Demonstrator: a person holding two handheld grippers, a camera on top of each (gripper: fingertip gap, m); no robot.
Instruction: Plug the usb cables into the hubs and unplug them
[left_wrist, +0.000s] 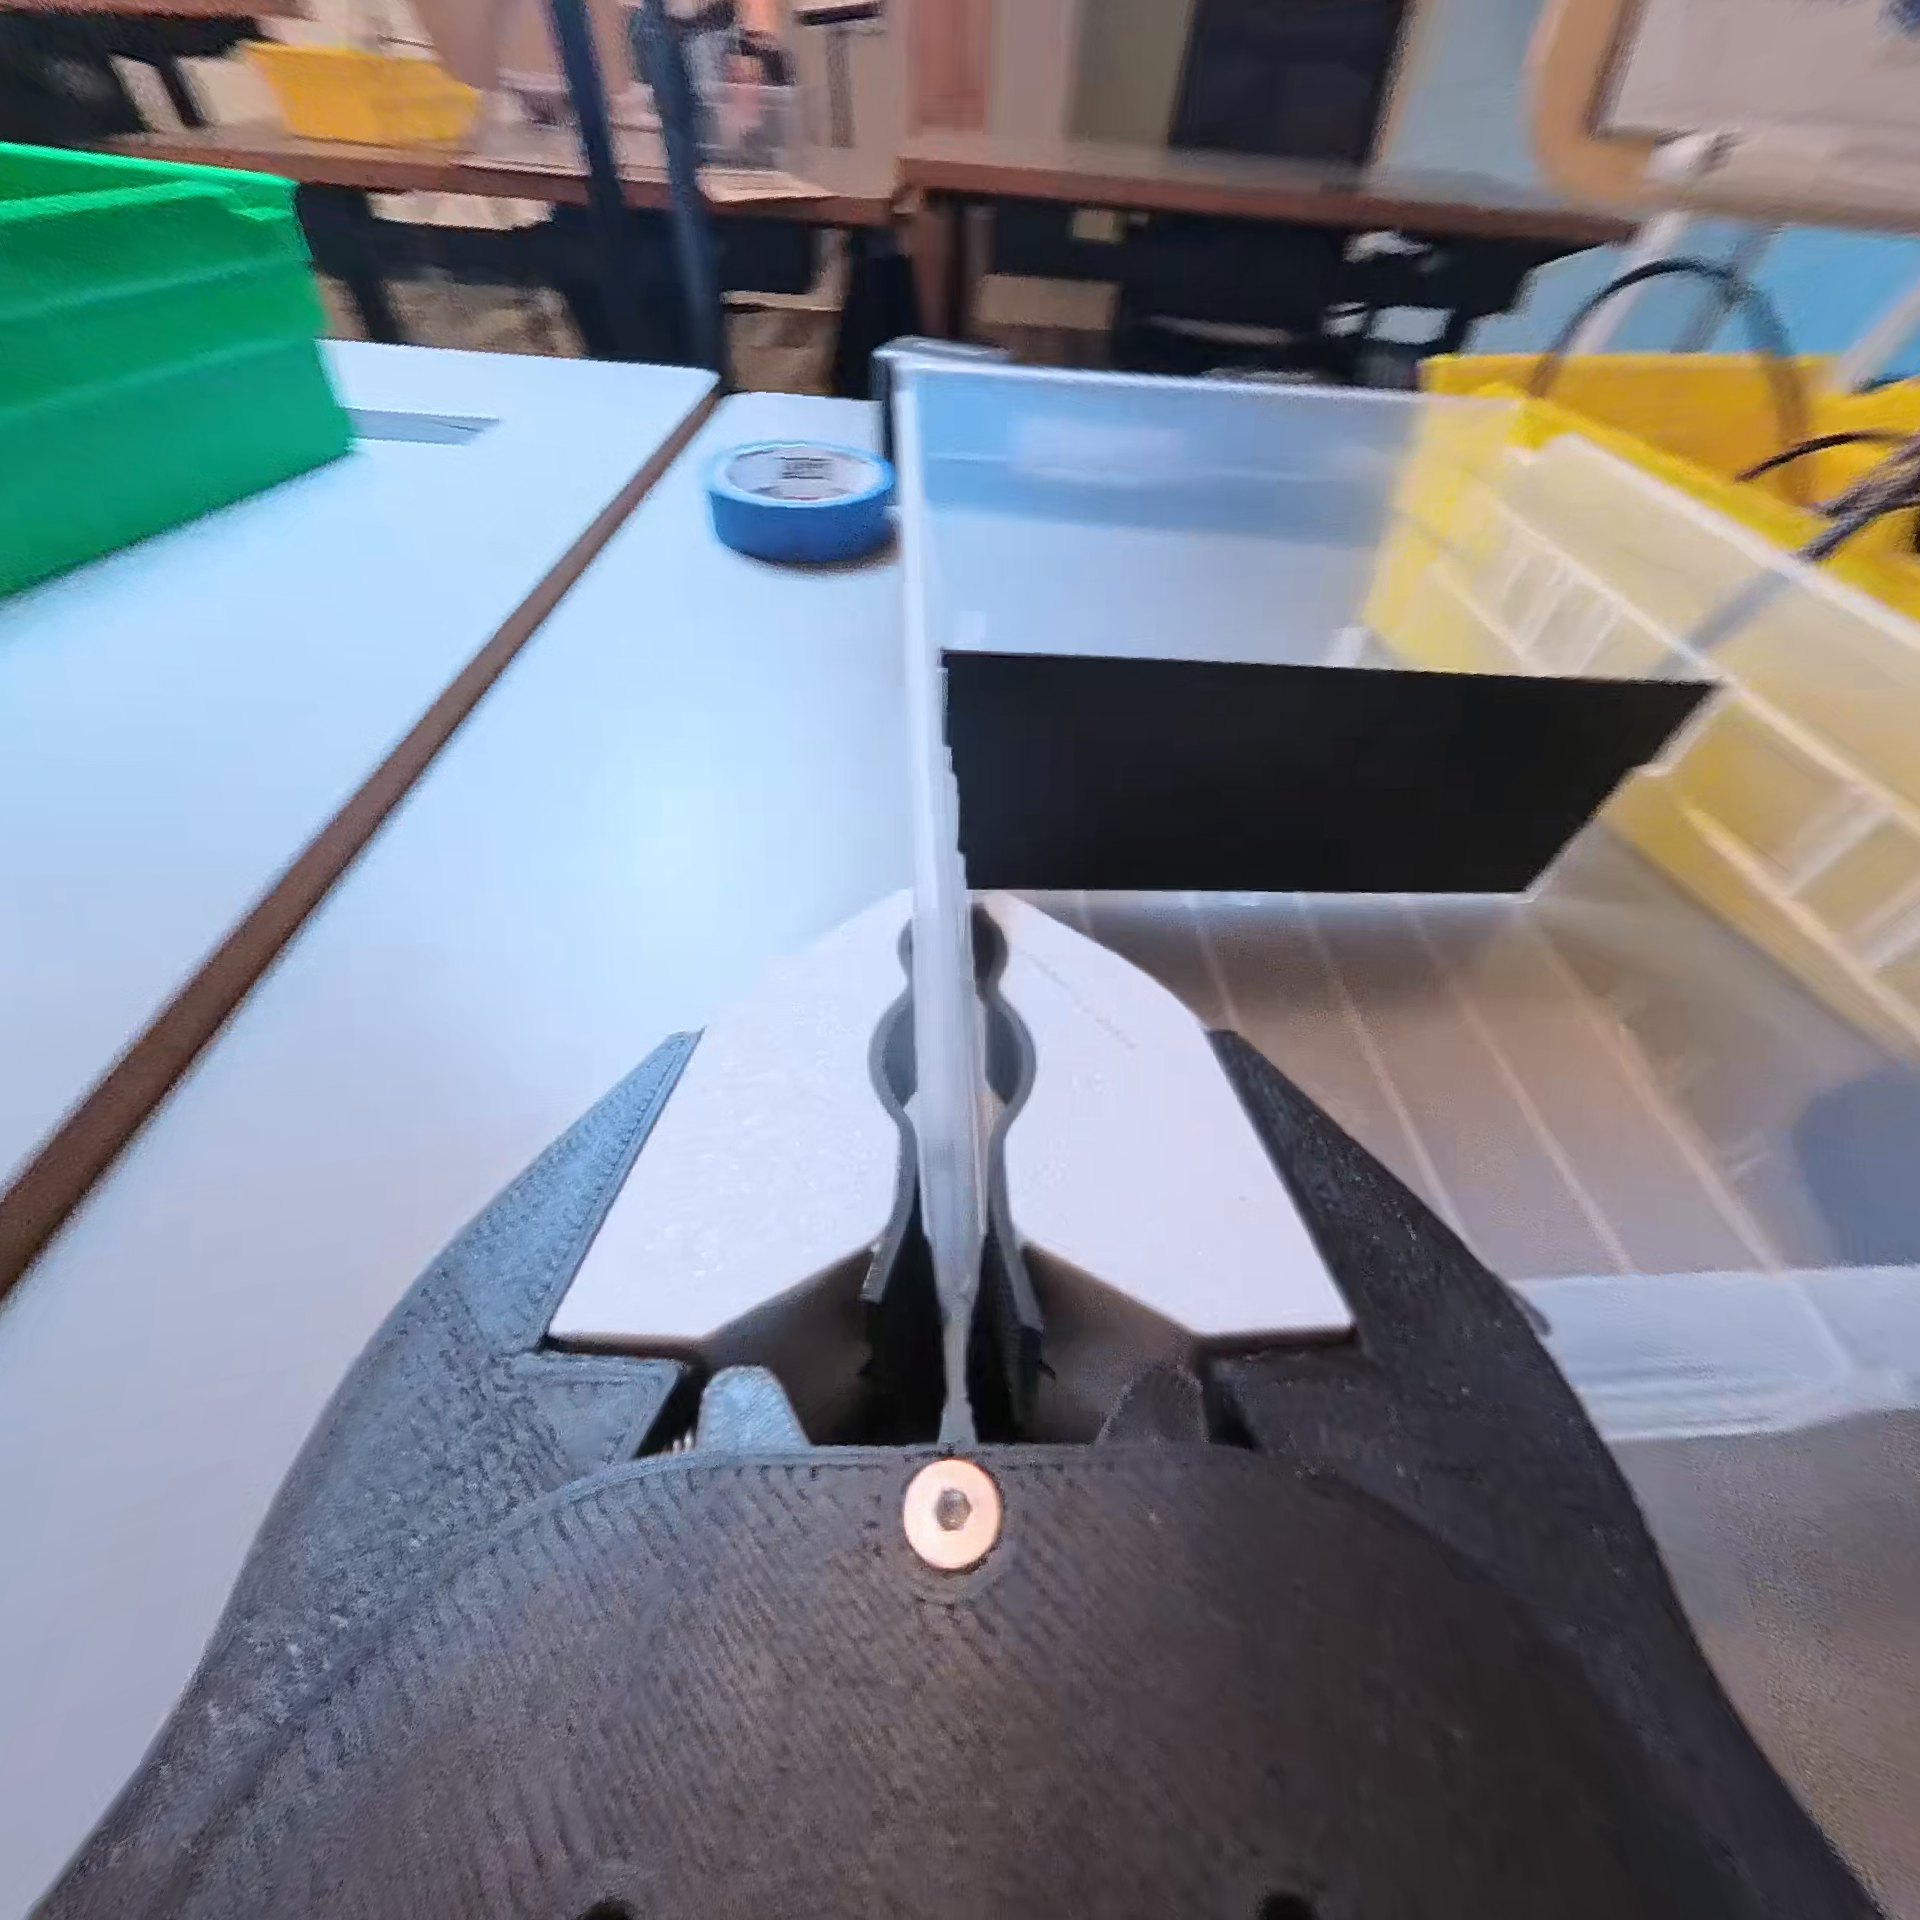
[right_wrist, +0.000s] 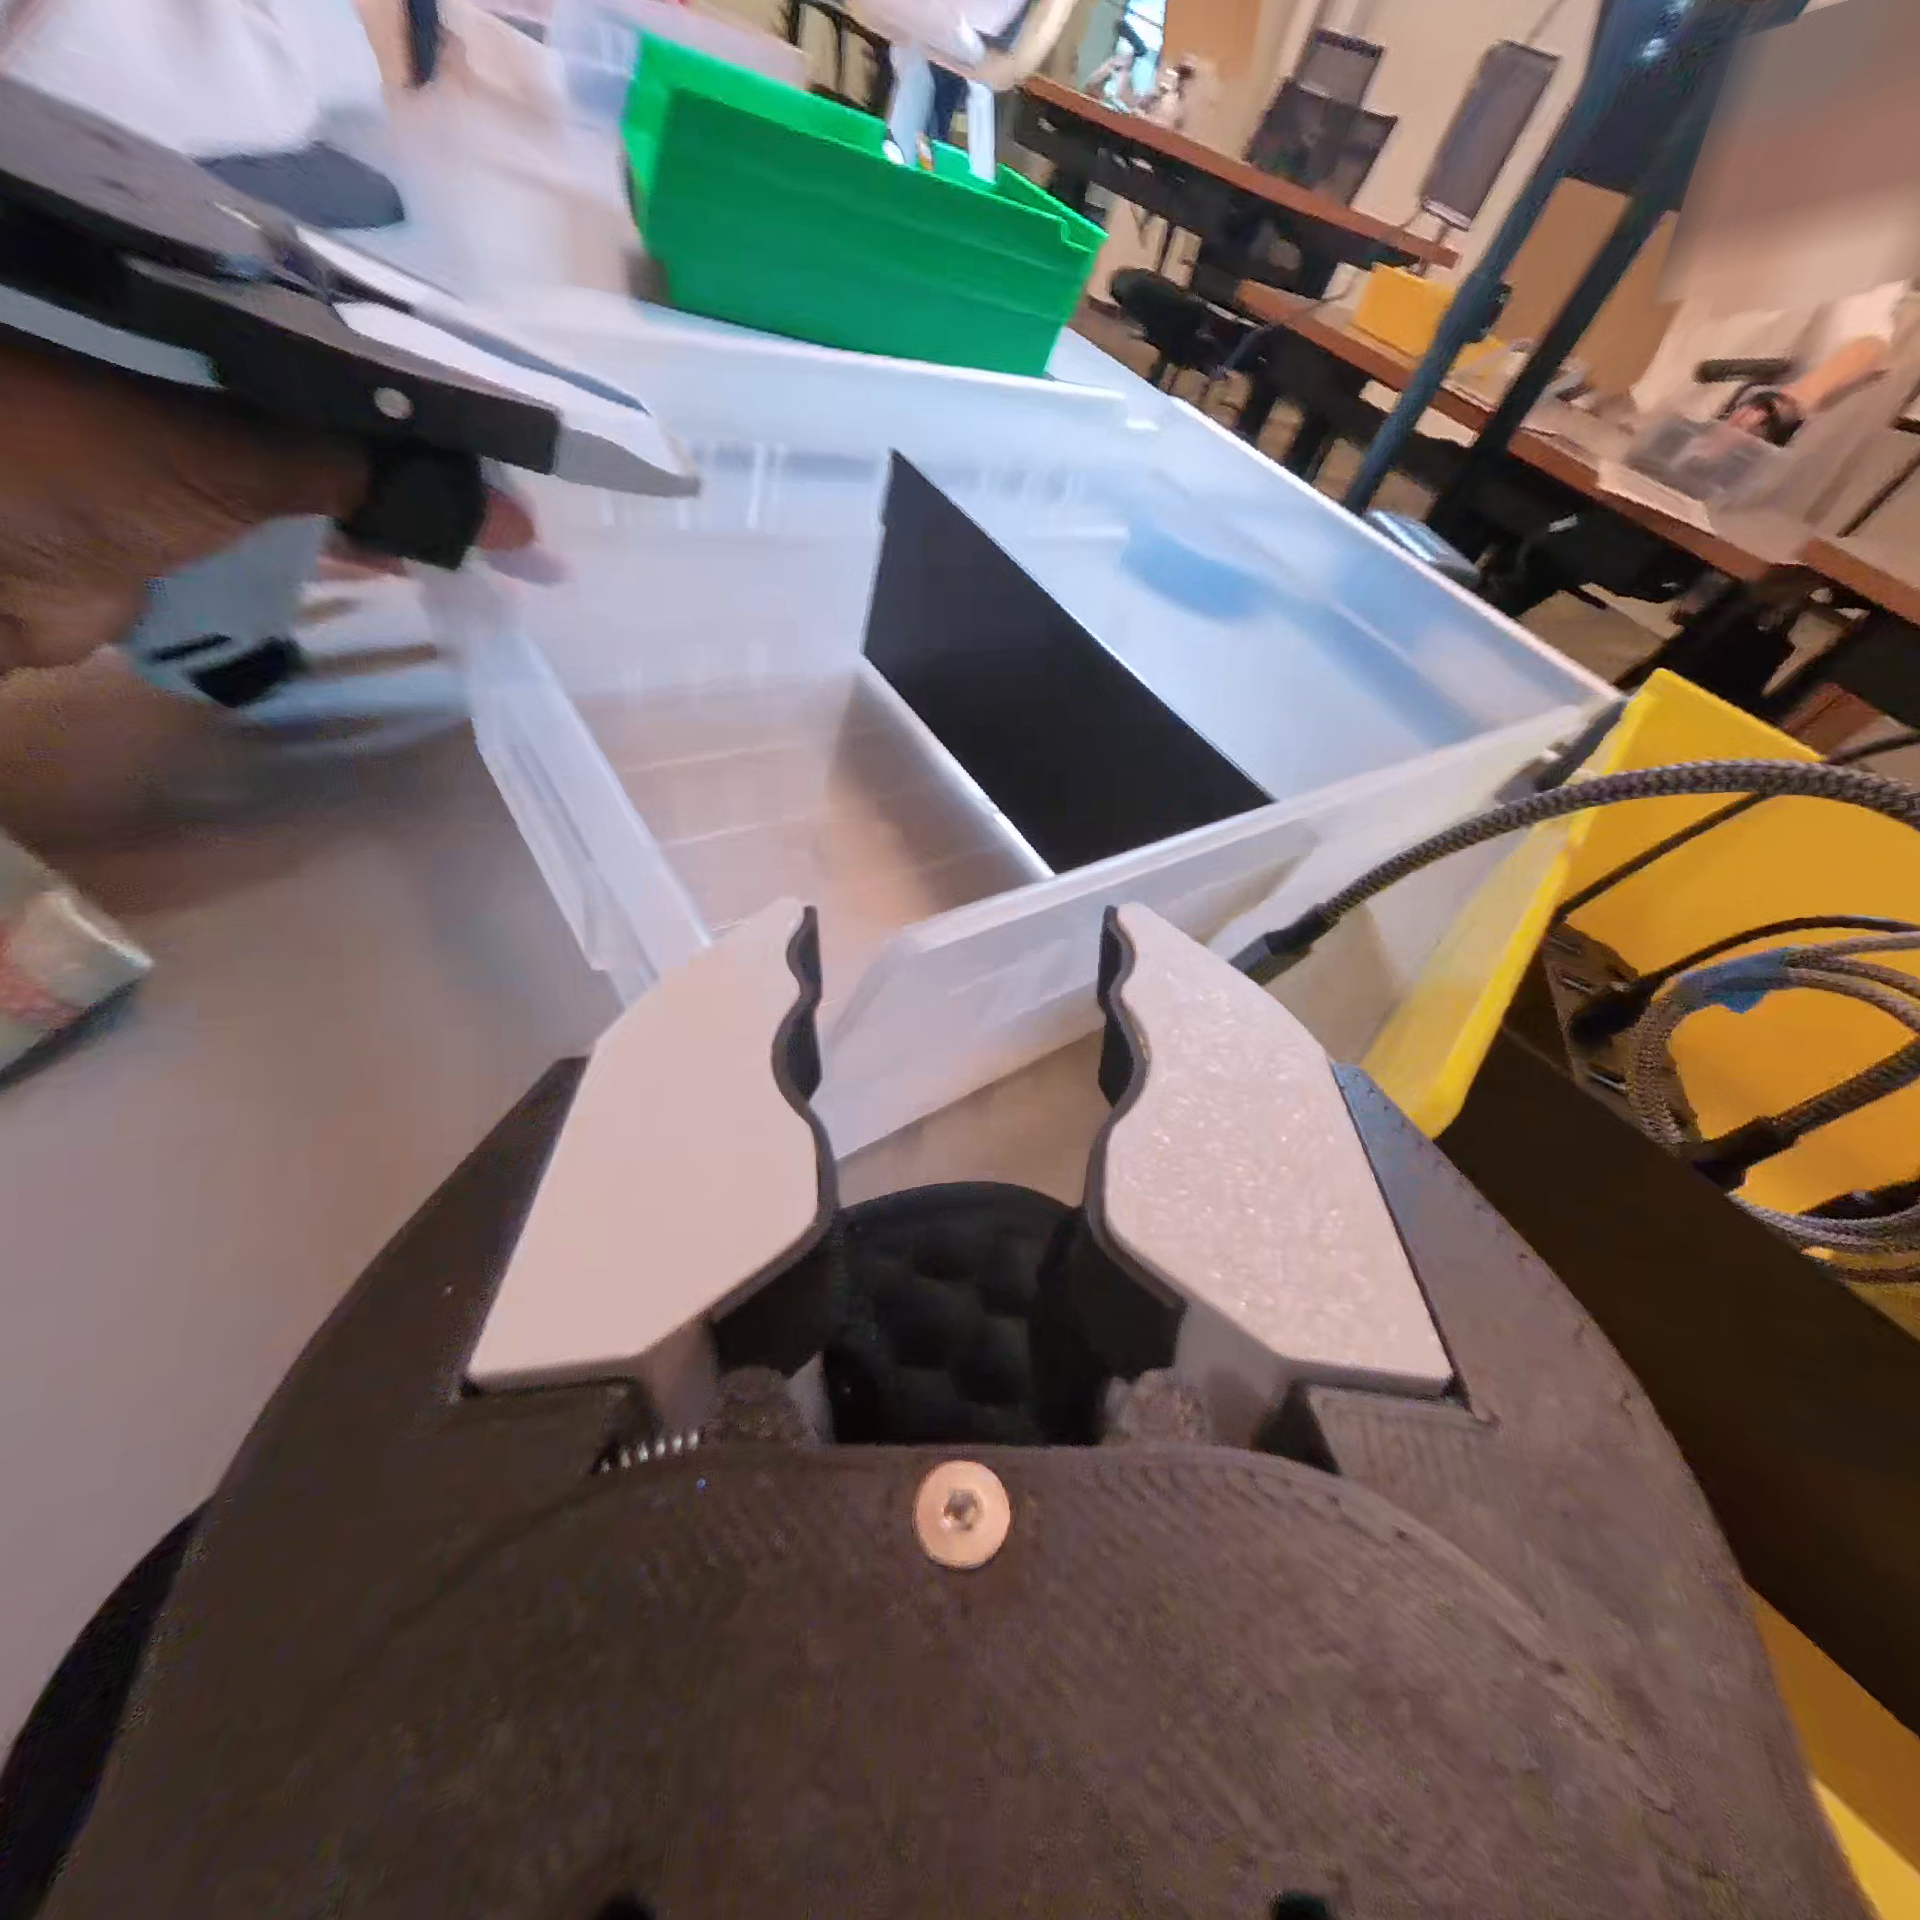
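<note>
My left hand-held gripper (left_wrist: 948, 1039) is clamped on the wall of a clear plastic bin (left_wrist: 1195, 499) on the bench (left_wrist: 520, 831). My right hand-held gripper (right_wrist: 961, 997) gapes empty at the bin's near wall. Braided usb cables (right_wrist: 1766, 997) lie in a yellow bin (right_wrist: 1496, 935) at three o'clock, blue tape (left_wrist: 800, 499) at eleven

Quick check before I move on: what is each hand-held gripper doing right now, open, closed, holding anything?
Left hand-held gripper: closed on the side wall of the clear plastic bin.
Right hand-held gripper: open, holding nothing, at the bin's near edge.
</note>
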